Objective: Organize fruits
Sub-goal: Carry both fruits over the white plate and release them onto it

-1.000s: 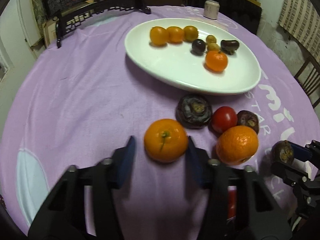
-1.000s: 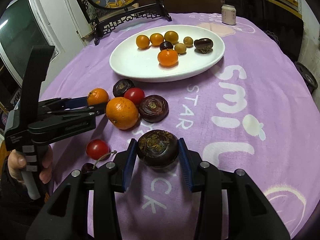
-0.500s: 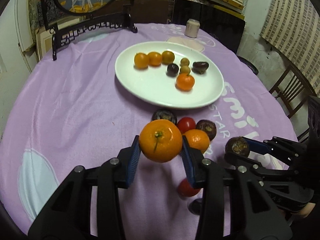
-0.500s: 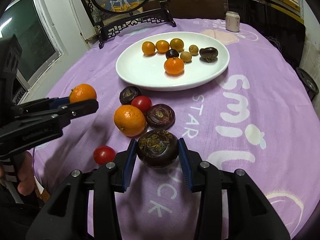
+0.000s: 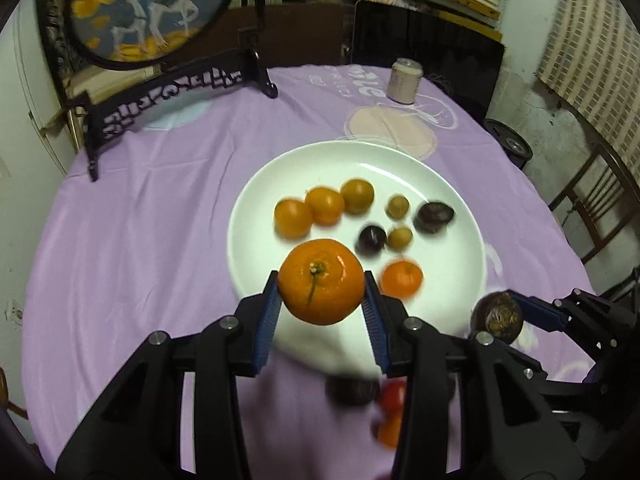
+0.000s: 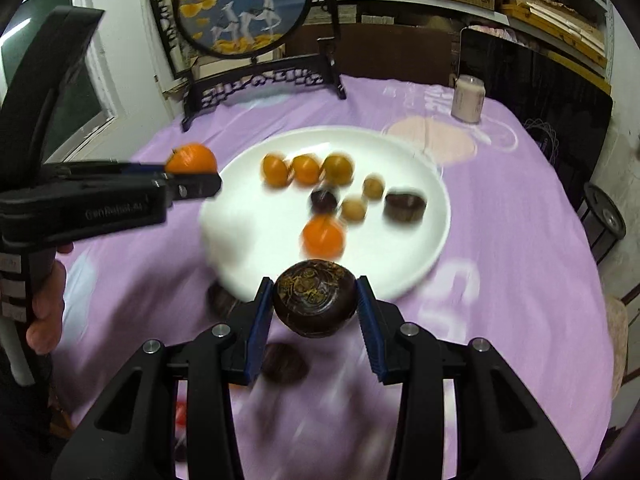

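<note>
Fruits filled both tools: the left gripper [image 5: 321,304] clamped an orange mandarin [image 5: 321,281] between its blue pads, held above the near rim of the white plate [image 5: 460,280], while the right gripper [image 6: 315,312] squeezed a dark brown fruit [image 6: 315,303]. Blurred fruit lay ahead on the plate and below the fingers on the purple cloth [image 5: 140,240].

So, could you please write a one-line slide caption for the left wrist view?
Left gripper holds an orange above the white plate of fruit on a purple tablecloth.
</note>
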Demonstrator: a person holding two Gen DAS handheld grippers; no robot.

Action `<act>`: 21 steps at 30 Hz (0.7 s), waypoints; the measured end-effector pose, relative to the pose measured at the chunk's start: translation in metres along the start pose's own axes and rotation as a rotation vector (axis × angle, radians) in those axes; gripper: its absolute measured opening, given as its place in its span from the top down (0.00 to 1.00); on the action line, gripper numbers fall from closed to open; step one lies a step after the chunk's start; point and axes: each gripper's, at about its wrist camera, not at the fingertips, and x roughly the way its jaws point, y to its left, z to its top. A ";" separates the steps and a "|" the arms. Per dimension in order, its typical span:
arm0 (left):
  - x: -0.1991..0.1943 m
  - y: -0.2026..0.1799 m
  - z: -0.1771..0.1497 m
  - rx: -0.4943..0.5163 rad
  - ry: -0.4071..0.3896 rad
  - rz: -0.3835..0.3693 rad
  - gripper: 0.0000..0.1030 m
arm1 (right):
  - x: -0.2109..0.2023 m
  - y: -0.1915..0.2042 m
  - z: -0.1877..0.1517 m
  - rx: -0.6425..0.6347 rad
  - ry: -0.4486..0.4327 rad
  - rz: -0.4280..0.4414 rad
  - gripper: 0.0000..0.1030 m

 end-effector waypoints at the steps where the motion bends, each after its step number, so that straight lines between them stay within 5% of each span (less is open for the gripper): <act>1: 0.012 -0.001 0.009 0.000 0.012 0.012 0.61 | 0.008 -0.004 0.007 0.002 0.007 -0.014 0.59; 8: 0.073 -0.001 0.029 -0.041 0.123 -0.016 0.61 | 0.058 -0.028 0.024 0.042 0.080 -0.021 0.60; 18: 0.084 0.004 0.033 -0.053 0.135 -0.005 0.59 | 0.078 -0.037 0.029 0.036 0.100 -0.066 0.56; 20: 0.078 0.005 0.035 -0.056 0.121 -0.003 0.41 | 0.070 -0.032 0.031 -0.004 0.069 -0.136 0.35; 21: 0.072 0.005 0.035 -0.055 0.102 -0.001 0.35 | 0.064 -0.029 0.030 -0.019 0.053 -0.156 0.35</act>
